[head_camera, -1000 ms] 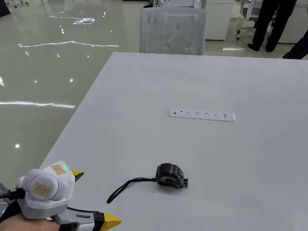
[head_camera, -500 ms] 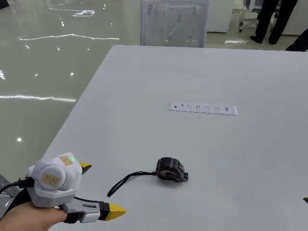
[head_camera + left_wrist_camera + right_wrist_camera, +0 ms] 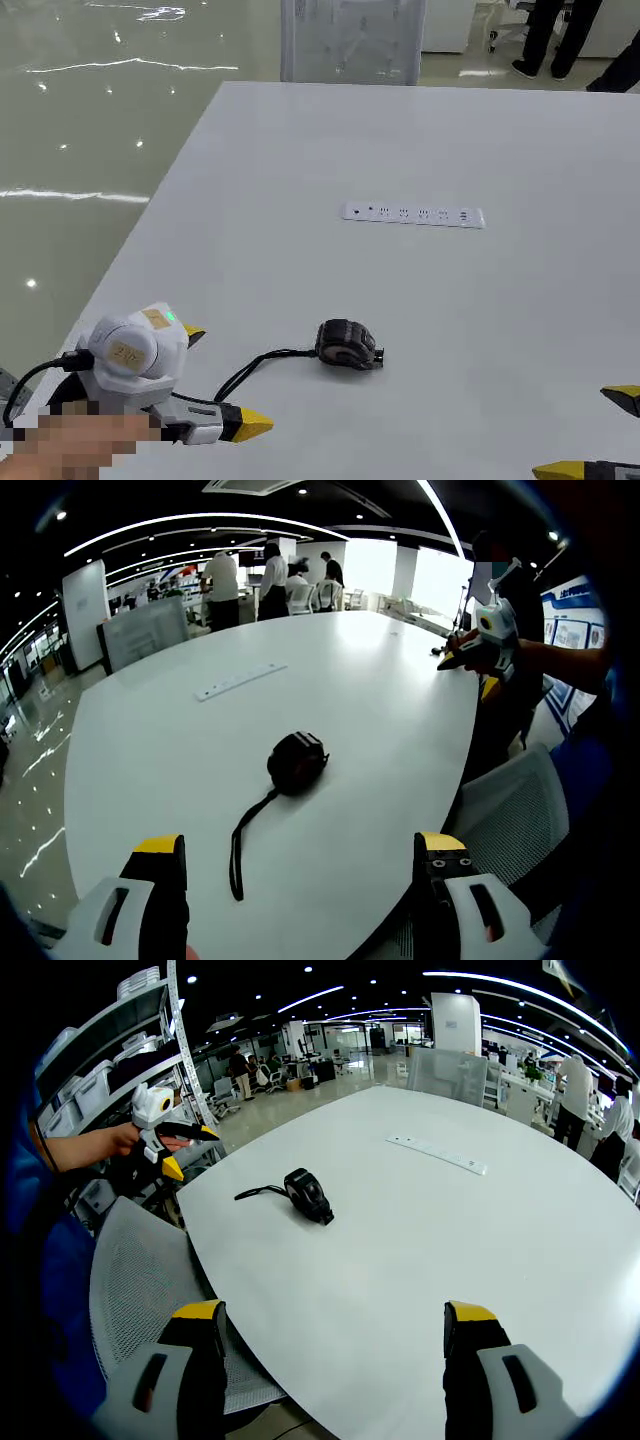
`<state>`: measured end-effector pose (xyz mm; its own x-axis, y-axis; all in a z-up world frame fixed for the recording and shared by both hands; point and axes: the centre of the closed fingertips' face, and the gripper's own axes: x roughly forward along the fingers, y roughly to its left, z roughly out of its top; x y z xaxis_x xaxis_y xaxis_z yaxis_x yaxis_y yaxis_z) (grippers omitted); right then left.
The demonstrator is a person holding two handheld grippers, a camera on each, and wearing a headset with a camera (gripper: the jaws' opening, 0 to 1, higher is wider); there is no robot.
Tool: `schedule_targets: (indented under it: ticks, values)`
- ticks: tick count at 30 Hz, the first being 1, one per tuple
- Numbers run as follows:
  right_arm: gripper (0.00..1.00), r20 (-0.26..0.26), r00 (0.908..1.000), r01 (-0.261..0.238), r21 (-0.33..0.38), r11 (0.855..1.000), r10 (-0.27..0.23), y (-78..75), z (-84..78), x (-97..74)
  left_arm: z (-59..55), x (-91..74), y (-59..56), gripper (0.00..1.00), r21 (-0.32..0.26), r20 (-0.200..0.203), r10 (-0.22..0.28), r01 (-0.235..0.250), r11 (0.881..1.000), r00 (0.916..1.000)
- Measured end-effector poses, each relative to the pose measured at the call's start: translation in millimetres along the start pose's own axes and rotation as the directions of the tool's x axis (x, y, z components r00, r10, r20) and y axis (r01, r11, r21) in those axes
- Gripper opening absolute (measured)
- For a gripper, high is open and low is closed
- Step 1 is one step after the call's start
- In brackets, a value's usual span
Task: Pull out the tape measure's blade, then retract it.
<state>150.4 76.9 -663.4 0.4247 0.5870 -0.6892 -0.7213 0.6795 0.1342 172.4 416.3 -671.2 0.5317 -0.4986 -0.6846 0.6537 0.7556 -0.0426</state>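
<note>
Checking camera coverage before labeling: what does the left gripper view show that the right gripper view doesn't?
Left gripper view: the right gripper, held near the table edge at that picture's right.

Right gripper view: the left gripper, held beyond the table edge at that picture's left, with storage shelving above it.

Shared: the white table, the tape measure with no blade pulled out, its strap lying loose, the power strip, a mesh chair back, and each view's own jaws spread open, gripping nothing.
</note>
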Motion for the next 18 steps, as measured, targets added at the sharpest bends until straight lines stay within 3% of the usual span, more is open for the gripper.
schedule_targets:
  ticks: [11, 18]
  values:
    - [0.84, 0.004, 0.9997, -0.024, -0.011, 1.000, 0.024, 0.6, 9.4, 12.6, 8.2, 16.7, -1.6, 0.89, 0.009, 0.001, -0.024, 0.024, 1.000, 0.9997]
    - [0.83, -0.019, 0.9988, -0.047, -0.037, 0.998, 0.046, 3.8, 9.0, 26.8, 15.6, 28.8, -2.5, 0.88, 0.017, 0.004, -0.040, 0.040, 0.999, 0.9992]
